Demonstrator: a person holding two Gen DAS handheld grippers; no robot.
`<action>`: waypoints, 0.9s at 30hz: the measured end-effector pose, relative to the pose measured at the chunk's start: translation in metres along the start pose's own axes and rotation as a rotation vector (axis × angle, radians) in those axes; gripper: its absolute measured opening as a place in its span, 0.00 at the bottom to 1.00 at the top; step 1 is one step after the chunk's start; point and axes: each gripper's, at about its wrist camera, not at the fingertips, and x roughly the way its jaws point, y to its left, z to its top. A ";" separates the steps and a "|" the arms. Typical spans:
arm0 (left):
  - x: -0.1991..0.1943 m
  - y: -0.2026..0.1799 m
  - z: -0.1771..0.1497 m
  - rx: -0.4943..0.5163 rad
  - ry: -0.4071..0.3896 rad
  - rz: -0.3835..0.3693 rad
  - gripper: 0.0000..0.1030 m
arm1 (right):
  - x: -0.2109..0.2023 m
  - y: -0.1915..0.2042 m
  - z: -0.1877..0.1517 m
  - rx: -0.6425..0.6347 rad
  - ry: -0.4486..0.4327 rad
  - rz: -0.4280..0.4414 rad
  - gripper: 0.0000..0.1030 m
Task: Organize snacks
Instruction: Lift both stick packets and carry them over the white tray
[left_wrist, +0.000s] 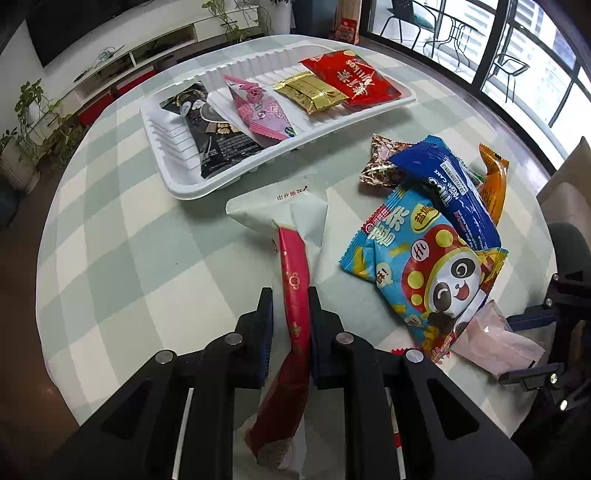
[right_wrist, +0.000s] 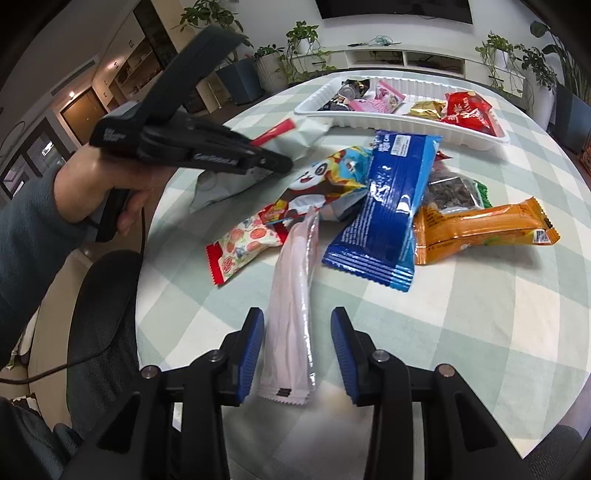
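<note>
Left gripper (left_wrist: 290, 295) clamps red-white packet (left_wrist: 295, 273) | right gripper (right_wrist: 297, 321) half-open astride pink packet (right_wrist: 291, 295), untouched

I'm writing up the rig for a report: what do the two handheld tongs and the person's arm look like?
Both tongs are black plastic with angular cut-outs and round silver bolt heads. The left tongs and right tongs carry ribbed blue pads on the inner faces of their fingers. Seen from the right wrist view, the left tool has white lettering on its side and a pistol-style handle, with a thin black cable hanging below. The sleeve is blue-grey.
</note>
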 end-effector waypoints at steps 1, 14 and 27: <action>-0.002 0.002 -0.002 -0.009 -0.007 -0.003 0.14 | 0.000 0.000 0.000 0.000 -0.003 -0.001 0.40; -0.033 0.006 -0.032 -0.109 -0.090 -0.095 0.14 | -0.009 0.012 0.005 -0.020 -0.004 0.053 0.12; -0.069 0.022 -0.052 -0.257 -0.202 -0.238 0.14 | -0.040 -0.025 0.023 0.111 -0.107 0.153 0.12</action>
